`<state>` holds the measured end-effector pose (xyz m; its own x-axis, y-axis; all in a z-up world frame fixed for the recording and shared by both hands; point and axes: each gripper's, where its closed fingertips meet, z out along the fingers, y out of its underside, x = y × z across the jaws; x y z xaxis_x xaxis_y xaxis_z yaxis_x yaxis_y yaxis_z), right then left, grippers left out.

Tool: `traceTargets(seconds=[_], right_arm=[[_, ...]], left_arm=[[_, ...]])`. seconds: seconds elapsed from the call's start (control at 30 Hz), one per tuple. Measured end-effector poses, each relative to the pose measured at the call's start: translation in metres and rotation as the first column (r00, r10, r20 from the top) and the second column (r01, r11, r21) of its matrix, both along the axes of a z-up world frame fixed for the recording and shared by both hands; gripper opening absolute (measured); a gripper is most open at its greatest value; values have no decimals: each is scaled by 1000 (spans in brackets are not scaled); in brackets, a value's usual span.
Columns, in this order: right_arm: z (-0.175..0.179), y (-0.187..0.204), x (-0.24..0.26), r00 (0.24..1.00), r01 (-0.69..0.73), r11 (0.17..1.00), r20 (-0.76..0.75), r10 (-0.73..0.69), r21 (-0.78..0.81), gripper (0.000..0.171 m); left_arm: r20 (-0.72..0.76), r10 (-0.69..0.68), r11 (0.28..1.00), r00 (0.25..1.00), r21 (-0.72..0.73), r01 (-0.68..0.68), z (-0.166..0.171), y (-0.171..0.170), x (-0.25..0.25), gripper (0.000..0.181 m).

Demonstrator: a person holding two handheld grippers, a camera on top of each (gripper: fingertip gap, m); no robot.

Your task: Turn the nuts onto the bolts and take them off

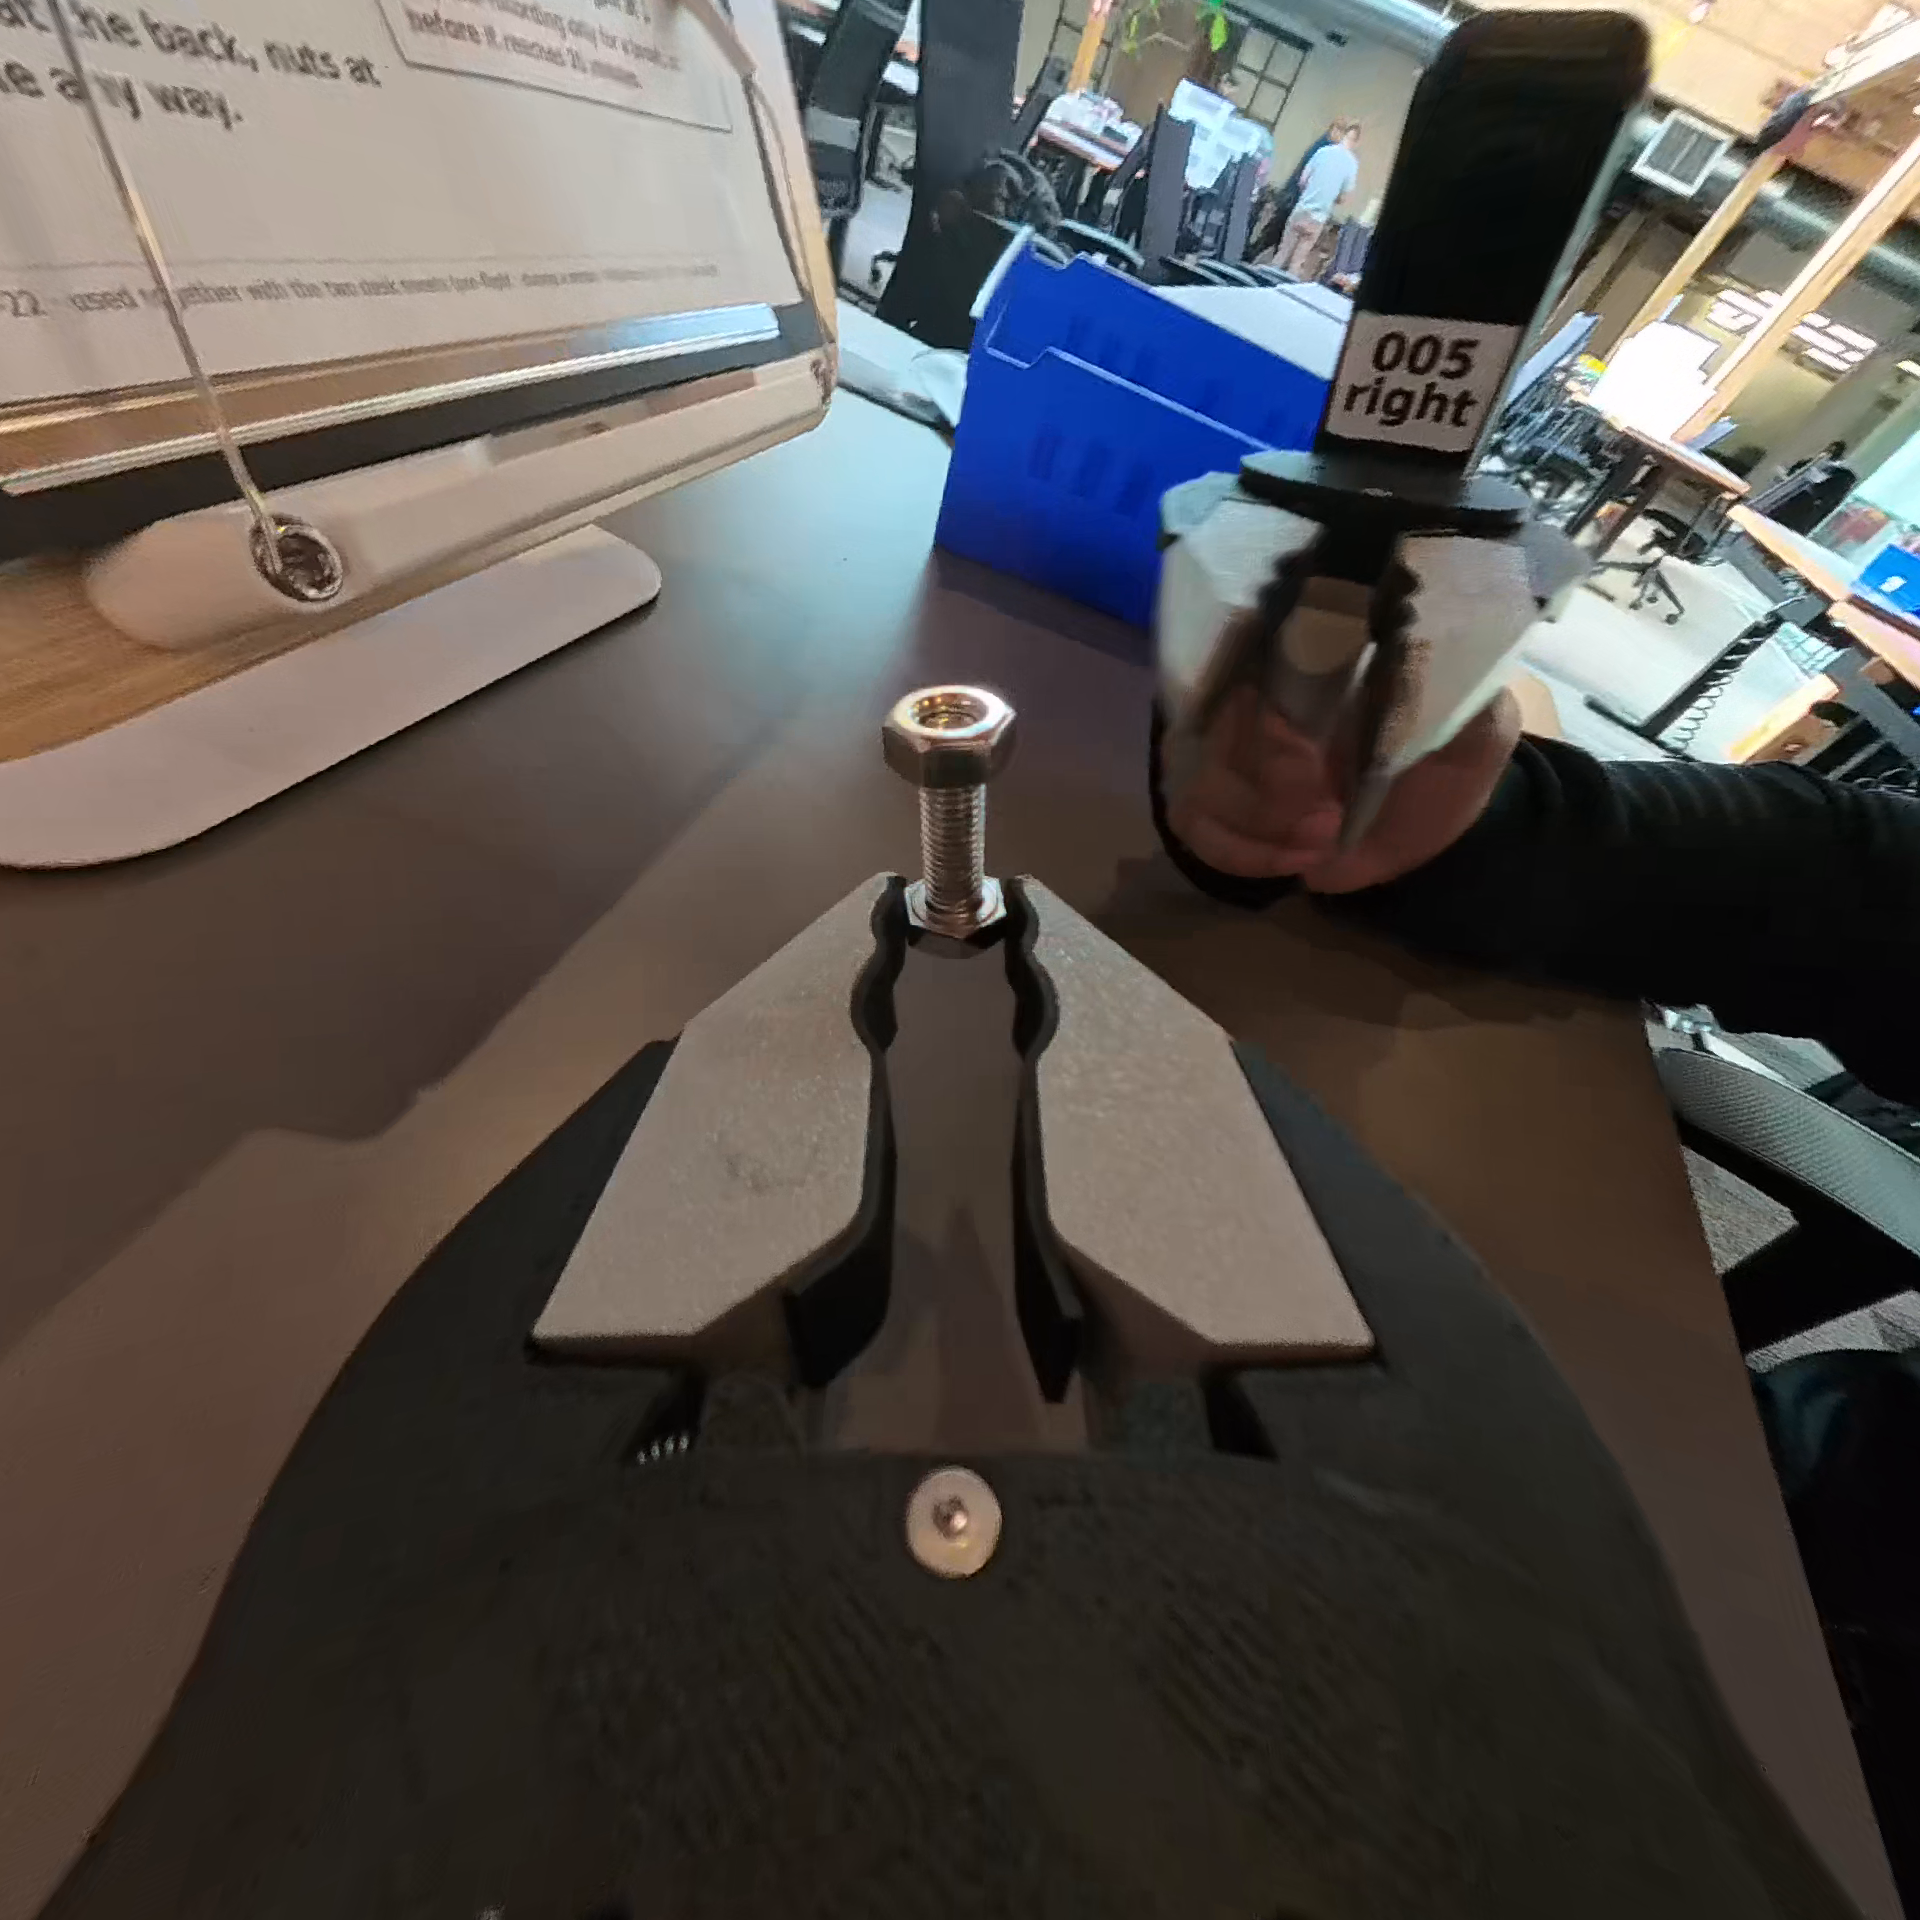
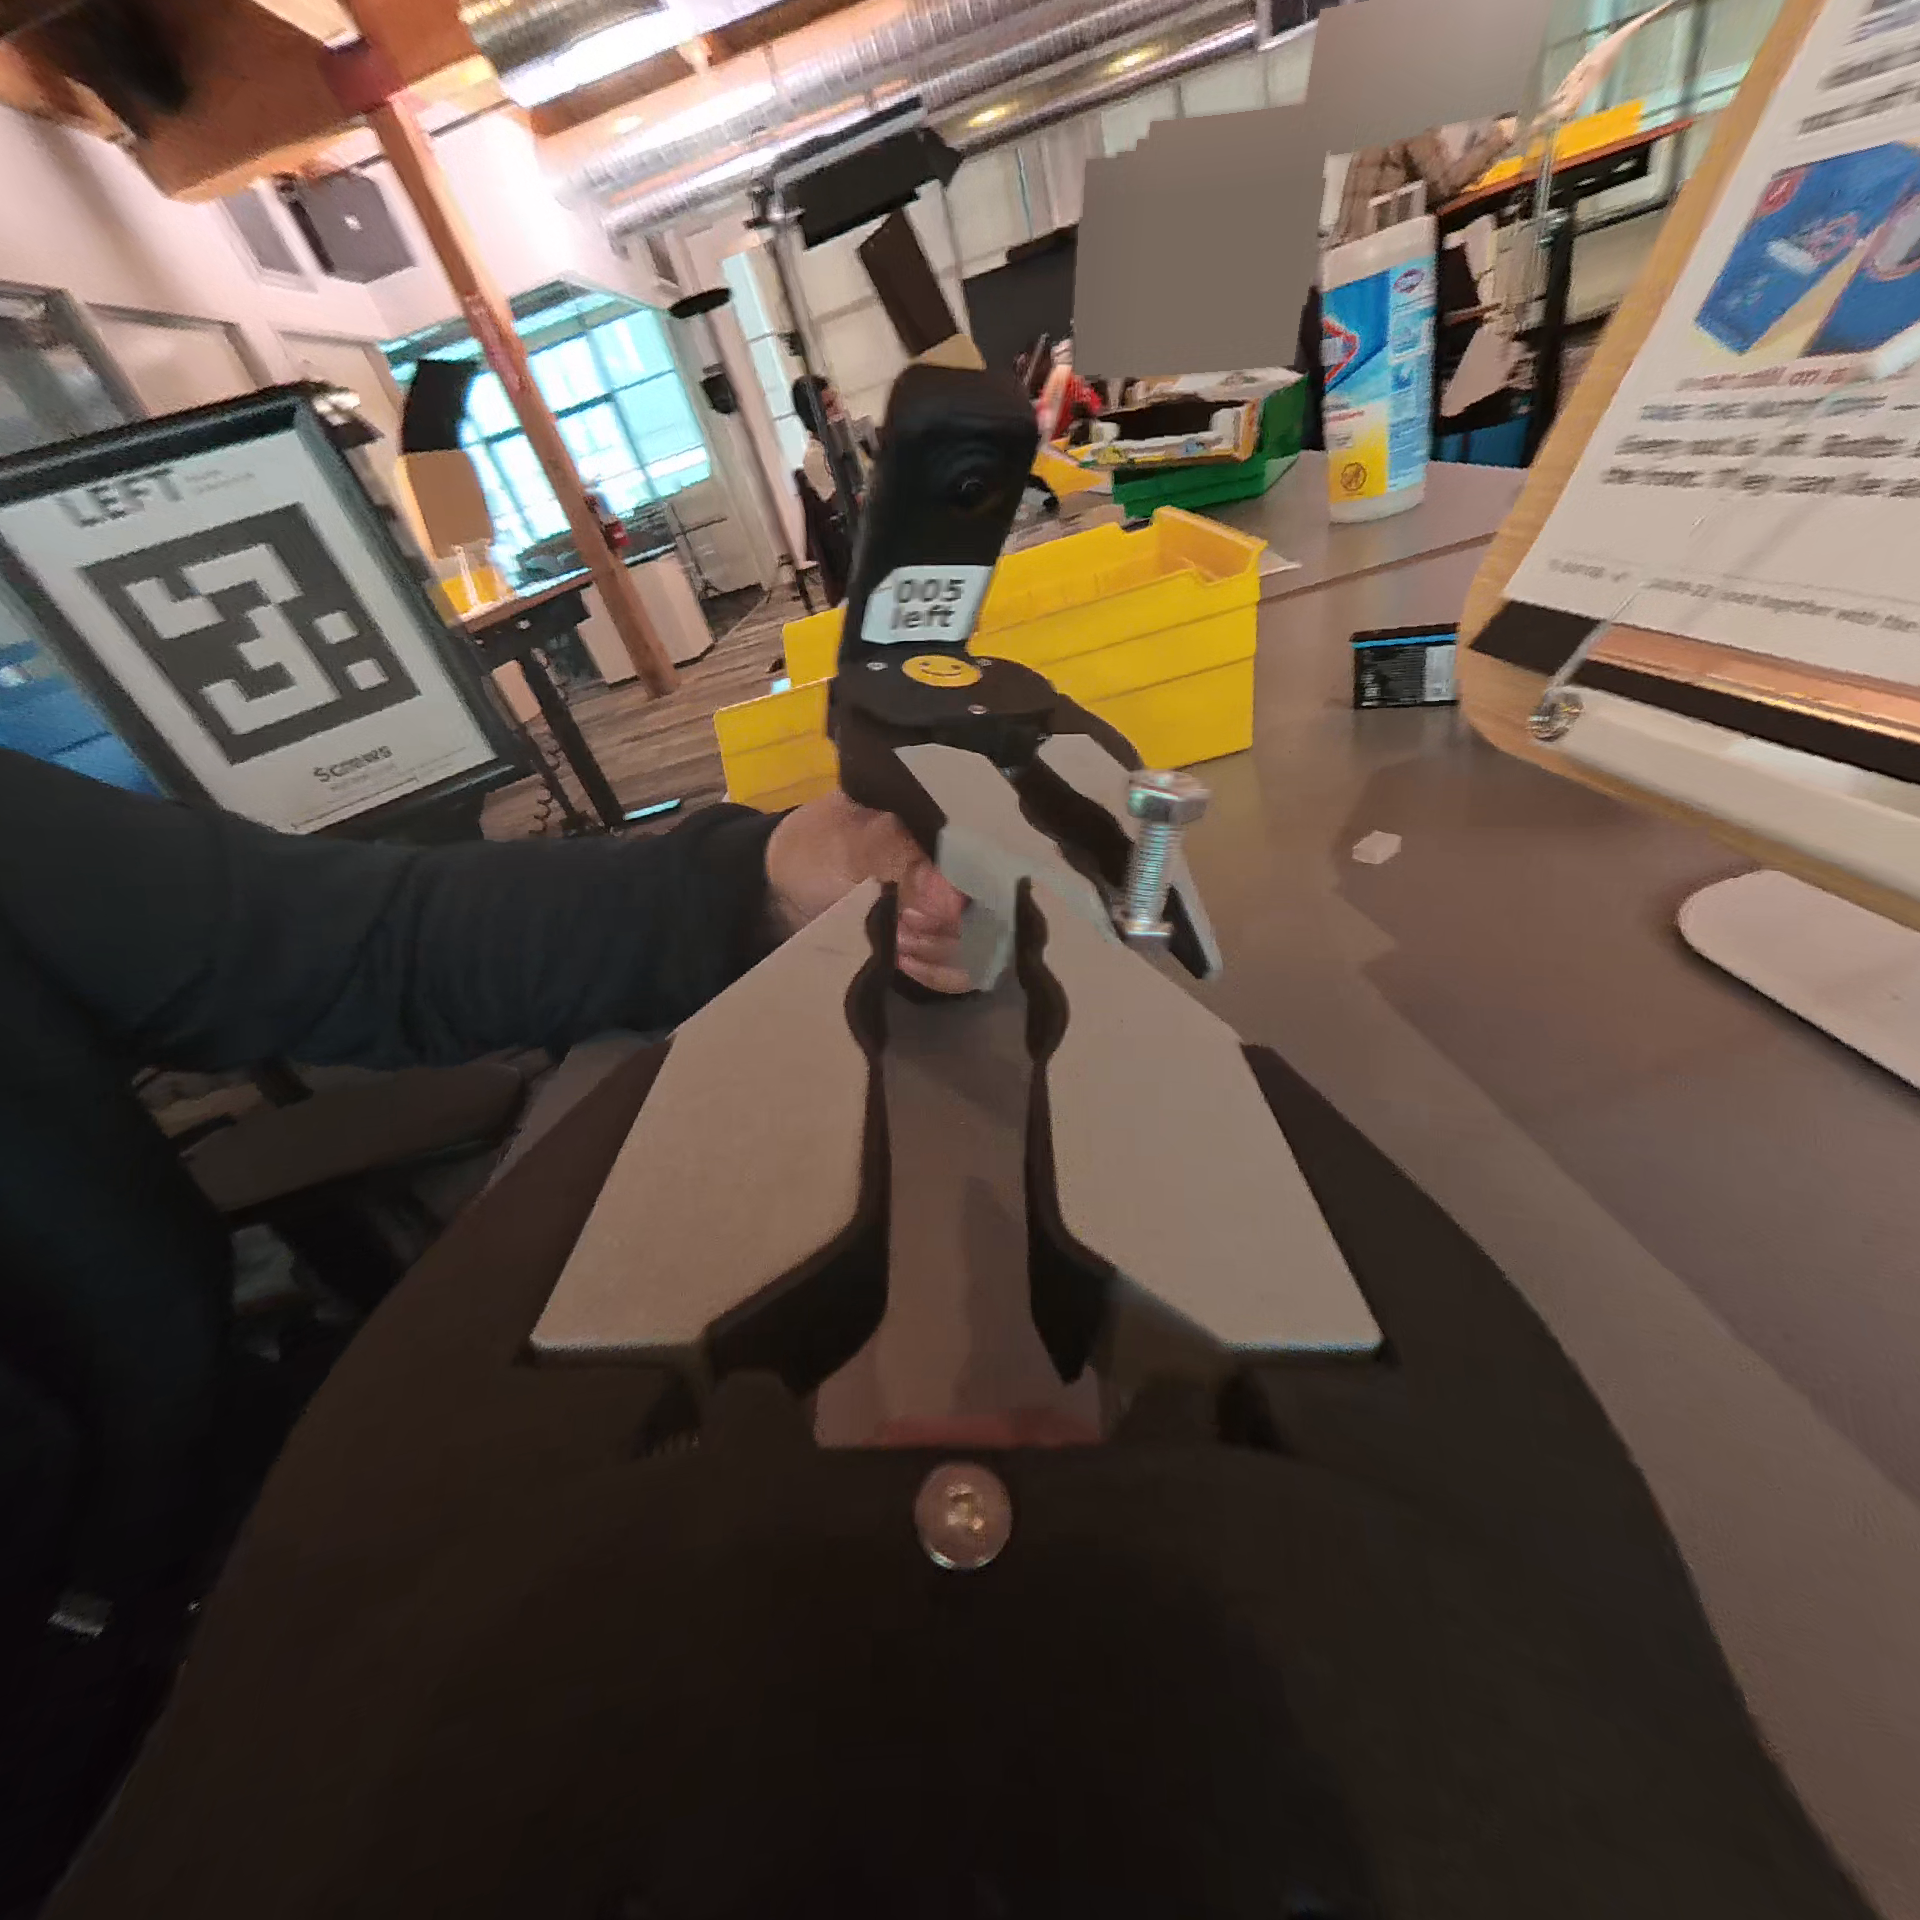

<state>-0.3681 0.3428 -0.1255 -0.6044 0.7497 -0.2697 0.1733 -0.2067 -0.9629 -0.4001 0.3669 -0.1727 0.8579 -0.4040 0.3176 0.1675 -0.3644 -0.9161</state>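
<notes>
The desk (image 1: 644, 748) spreads out dark brown and smooth, with a white document stand (image 1: 343, 582) at its back edge and a blue plastic bin (image 1: 1091, 457) beyond. Over it, the left tongs (image 1: 956, 914) show broad grey textured plates with black scalloped inner edges, tips drawn in and pinching the hexagonal head of the bolt (image 1: 945, 862). The bolt stands upright from those tips, bright silver steel, its thread ridged and shiny along the whole shank. Right at the top sits the nut (image 1: 948, 740), a six-sided steel piece with a glossy threaded bore, seated on the very end of the thread. Off to the side, well apart from the bolt, the right tongs (image 1: 1340, 665) hang blurred, held by a hand (image 1: 1340, 821) in a black sleeve. From the right wrist view, the right tongs (image 2: 956, 945) are narrowed to a slim gap, nothing between them. In that view the bolt (image 2: 1151, 868) leans slightly in the left tongs (image 2: 1153, 935), nut (image 2: 1166, 802) on top, ahead and to the right of the right tongs' tips.
</notes>
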Motion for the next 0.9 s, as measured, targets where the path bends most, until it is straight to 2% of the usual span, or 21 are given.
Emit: traceTargets(seconds=[0.1,0.13,0.23,0.27,0.33,0.4,0.43,0.47,0.5,0.53,0.7,0.77,0.8,0.83,0.87,0.9], right_arm=[[-4,25,-16,984,177,984,31,-177,-3,56],[-4,25,-18,983,182,983,37,-182,-12,59],[-4,5,-14,997,62,998,48,-61,-32,56],[-8,-4,-10,998,4,1000,64,-2,-19,44],[-12,-3,-10,996,26,999,80,-28,20,46],[-7,-1,-4,998,8,1000,57,-10,25,54],[-4,-1,0,999,-23,1000,45,22,11,46],[4,-6,9,996,-92,995,-5,92,-25,19],[10,-4,11,995,-98,993,-29,96,-72,23],[11,1,6,998,-64,993,-17,63,-101,35],[-11,12,-16,995,72,996,70,-68,-53,63],[-11,5,-16,997,43,998,70,-40,-56,67],[-8,-2,-12,998,4,998,58,-1,-57,62],[-9,-3,-13,998,15,999,68,-13,-36,72],[-13,-2,-12,997,29,999,74,-30,12,70],[-12,-8,-6,999,-10,998,38,8,58,34]], left_arm=[[2,-68,998,998,-4,68,1,-2,18,17],[-13,-106,994,994,-9,106,0,-4,28,17],[-69,-147,989,987,-26,146,-7,-3,44,17],[-66,-141,990,988,-23,140,-7,-2,43,17],[-49,-111,994,993,-6,111,-3,-2,34,17],[-40,-75,997,996,26,76,5,-2,26,17],[-43,-22,999,999,24,23,6,0,17,16],[-46,8,1000,999,12,-8,4,1,9,16],[-36,14,1000,999,6,-14,3,1,4,16],[-19,11,1000,1000,3,-11,2,0,3,16],[-15,-64,998,998,14,64,4,-1,24,16],[-42,-69,997,997,16,70,3,0,30,16],[-67,-33,999,997,4,33,-1,3,24,17],[-67,1,1000,998,3,-1,-2,5,17,17],[-45,49,999,998,1,-49,-2,7,6,16],[-24,91,996,996,-7,-91,-2,7,-6,16]])
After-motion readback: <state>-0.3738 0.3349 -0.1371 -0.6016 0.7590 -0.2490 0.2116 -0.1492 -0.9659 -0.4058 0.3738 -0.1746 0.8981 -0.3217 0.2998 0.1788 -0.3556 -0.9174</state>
